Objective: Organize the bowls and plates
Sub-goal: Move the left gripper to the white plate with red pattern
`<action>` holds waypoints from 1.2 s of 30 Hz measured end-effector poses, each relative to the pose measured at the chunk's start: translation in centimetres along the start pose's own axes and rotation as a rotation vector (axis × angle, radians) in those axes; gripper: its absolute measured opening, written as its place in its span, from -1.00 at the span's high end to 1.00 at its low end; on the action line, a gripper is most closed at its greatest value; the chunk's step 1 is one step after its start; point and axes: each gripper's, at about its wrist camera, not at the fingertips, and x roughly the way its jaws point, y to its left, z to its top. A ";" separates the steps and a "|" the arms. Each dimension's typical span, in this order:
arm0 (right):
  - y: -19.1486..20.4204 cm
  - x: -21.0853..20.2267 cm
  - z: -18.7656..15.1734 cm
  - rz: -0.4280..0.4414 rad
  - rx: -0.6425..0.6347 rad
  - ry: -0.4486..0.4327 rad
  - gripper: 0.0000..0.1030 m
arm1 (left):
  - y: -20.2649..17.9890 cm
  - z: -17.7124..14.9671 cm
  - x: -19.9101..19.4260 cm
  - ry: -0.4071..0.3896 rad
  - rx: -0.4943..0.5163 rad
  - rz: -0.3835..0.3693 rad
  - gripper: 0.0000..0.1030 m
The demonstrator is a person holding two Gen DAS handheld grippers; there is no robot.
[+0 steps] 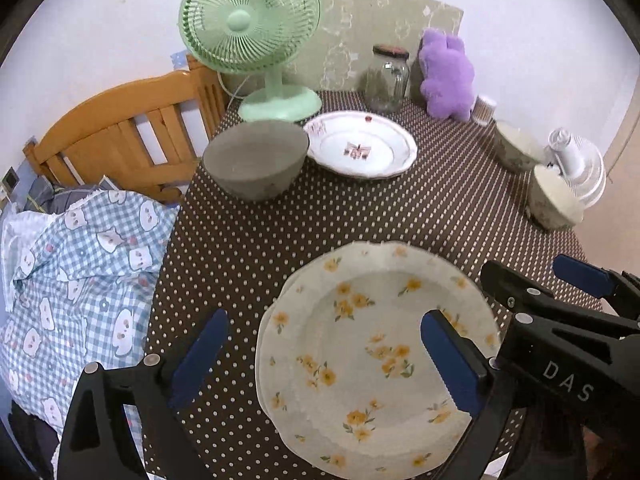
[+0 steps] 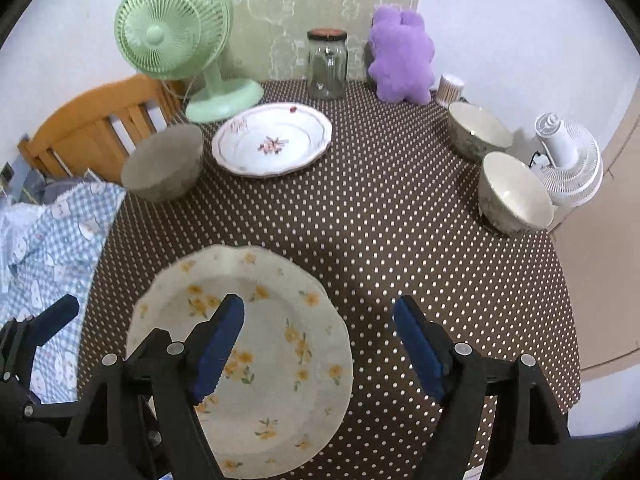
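A yellow-flowered plate [image 1: 360, 360] [image 2: 280, 360] lies on the brown dotted tablecloth [image 2: 380, 240] at the near edge, and a second rim shows under it. My left gripper [image 1: 326, 356] hangs open over its left rim, nothing between the pads. My right gripper [image 2: 320, 348] hangs open over its right rim, also holding nothing. At the far left stand a grey bowl [image 1: 256, 164] [image 2: 164, 168] and a white plate with red flowers [image 1: 360, 146] [image 2: 272, 140]. Two cream bowls [image 2: 478, 130] [image 2: 516, 192] stand at the right.
Along the back stand a green fan [image 2: 176, 32], a glass jar [image 2: 327, 64], a purple plush toy [image 2: 402, 56] and a small tub [image 2: 450, 88]. A white fan [image 2: 568, 168] sits at the right edge. A wooden headboard [image 1: 132, 128] and a checked quilt [image 1: 80, 272] border the left.
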 end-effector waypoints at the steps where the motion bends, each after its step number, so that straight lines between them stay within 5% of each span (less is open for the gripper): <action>1: -0.1 -0.3 0.2 0.000 0.002 -0.009 -0.57 | -0.1 0.2 -0.2 -0.007 -0.004 0.005 -0.91; 15: -3.1 0.0 5.4 0.048 -0.015 -0.050 -0.58 | -2.6 4.6 0.4 -0.057 -0.096 0.069 -0.90; 36: -6.3 8.5 16.0 0.162 -0.148 -0.070 -0.58 | -5.2 11.5 7.4 -0.060 -0.323 0.238 -0.83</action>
